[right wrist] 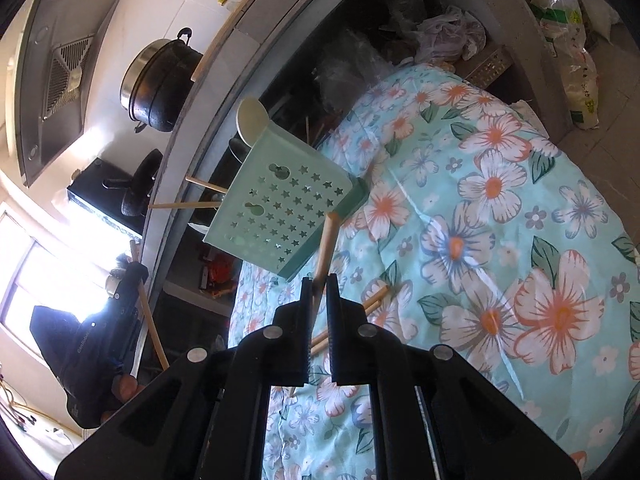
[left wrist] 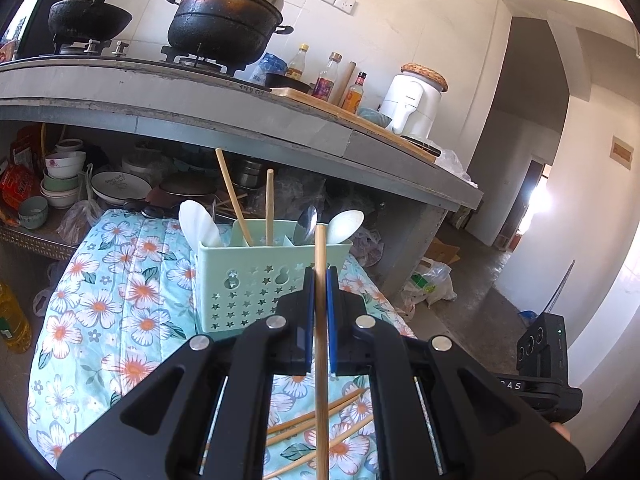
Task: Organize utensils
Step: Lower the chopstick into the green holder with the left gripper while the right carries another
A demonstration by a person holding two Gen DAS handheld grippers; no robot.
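Note:
A mint green utensil basket (left wrist: 256,280) with star holes stands on the floral cloth (left wrist: 120,300). It holds two chopsticks (left wrist: 270,208), white spoons (left wrist: 200,224) and a metal spoon (left wrist: 306,226). My left gripper (left wrist: 319,280) is shut on a wooden chopstick (left wrist: 320,360), held upright just in front of the basket's right end. Several loose chopsticks (left wrist: 320,420) lie on the cloth below it. In the right wrist view, my right gripper (right wrist: 319,284) is shut on another chopstick (right wrist: 326,244), its tip beside the basket (right wrist: 280,200). Loose chopsticks (right wrist: 374,304) lie under it.
A concrete counter (left wrist: 240,120) with a black pot (left wrist: 224,20), wok, bottles and a white appliance runs behind the basket. Bowls and plates (left wrist: 64,184) sit on the shelf below. Plastic bags (left wrist: 432,284) lie on the floor at right. An oil bottle (left wrist: 12,320) stands at left.

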